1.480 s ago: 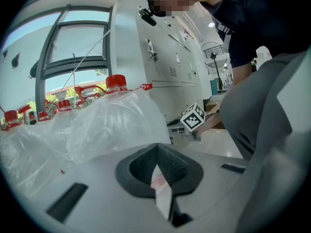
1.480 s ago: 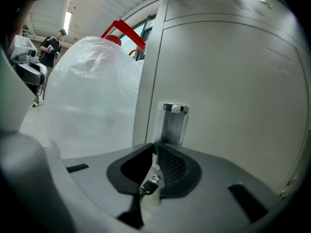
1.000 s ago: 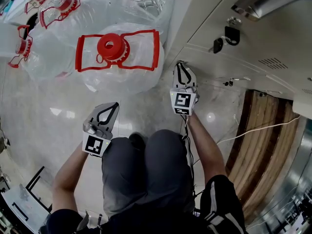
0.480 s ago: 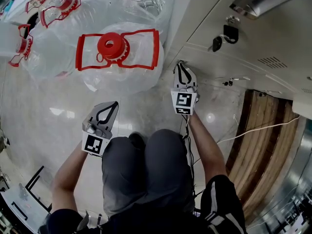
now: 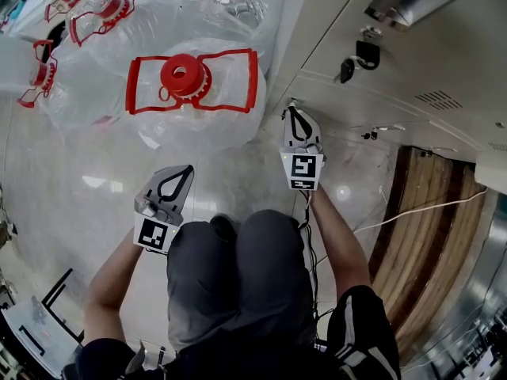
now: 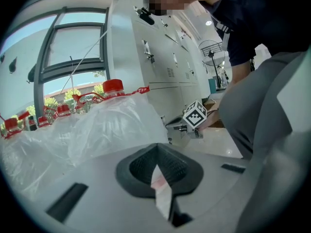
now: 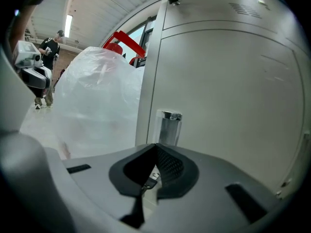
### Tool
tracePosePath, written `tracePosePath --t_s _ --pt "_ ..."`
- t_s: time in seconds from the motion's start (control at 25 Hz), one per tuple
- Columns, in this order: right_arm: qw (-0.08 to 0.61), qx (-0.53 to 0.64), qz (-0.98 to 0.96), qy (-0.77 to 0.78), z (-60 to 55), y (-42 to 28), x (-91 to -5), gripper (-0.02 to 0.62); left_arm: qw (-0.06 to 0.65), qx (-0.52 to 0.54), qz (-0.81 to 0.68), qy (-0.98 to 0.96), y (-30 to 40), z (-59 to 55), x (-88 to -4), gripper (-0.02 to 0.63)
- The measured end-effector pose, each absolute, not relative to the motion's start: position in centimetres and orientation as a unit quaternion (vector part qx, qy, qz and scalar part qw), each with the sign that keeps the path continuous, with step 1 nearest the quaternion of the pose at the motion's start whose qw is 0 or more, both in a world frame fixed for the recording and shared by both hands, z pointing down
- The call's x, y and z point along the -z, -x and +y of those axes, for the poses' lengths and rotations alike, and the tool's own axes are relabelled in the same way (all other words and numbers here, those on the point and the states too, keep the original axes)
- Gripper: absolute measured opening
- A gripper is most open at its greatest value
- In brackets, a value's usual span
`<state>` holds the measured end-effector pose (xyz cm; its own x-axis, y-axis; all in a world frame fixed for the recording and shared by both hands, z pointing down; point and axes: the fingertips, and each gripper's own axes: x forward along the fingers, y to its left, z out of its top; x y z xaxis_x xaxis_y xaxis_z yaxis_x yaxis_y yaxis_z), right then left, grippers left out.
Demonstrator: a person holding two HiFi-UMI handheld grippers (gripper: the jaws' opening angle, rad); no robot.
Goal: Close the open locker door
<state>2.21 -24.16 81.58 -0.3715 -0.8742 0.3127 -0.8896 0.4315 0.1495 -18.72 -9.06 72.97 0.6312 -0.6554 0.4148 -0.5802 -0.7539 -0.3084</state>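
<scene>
With the right tongs (image 5: pixel 292 108) clenched empty, tips just beside the locker door (image 7: pixel 228 96) at their 1 o'clock, and the left tongs (image 5: pixel 186 169) clenched empty at 7 o'clock, a glancing push could slip off the smooth panel, leaving it unlatched.

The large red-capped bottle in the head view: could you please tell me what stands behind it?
More clear bottles with red handles stand behind the red-capped bottle. Their lower parts and the floor there are covered.

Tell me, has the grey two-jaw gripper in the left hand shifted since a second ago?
No. The left gripper keeps its gap below the red-capped clear plastic water bottle.
</scene>
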Motion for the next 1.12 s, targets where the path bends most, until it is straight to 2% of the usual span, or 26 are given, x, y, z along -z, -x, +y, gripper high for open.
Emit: tracePosePath --t_s 0.32,0.64,1.12 --pt "0.163 -0.041 -0.851 -0.497 -21.3 -2.4 -78.8 -0.002 0.069 0.248 0.350 0.901 18.1 -9.0 -70.7 0.005" --pt "0.150 -0.021 -0.855 -0.497 -18.2 -3.0 -72.2 -0.003 0.062 0.239 0.370 0.896 17.0 -8.9 -66.3 0.005" --pt "0.124 -0.027 -0.849 -0.513 -13.1 -4.0 -58.3 -0.002 0.060 0.213 0.409 0.885 15.8 -8.0 -53.3 0.005"
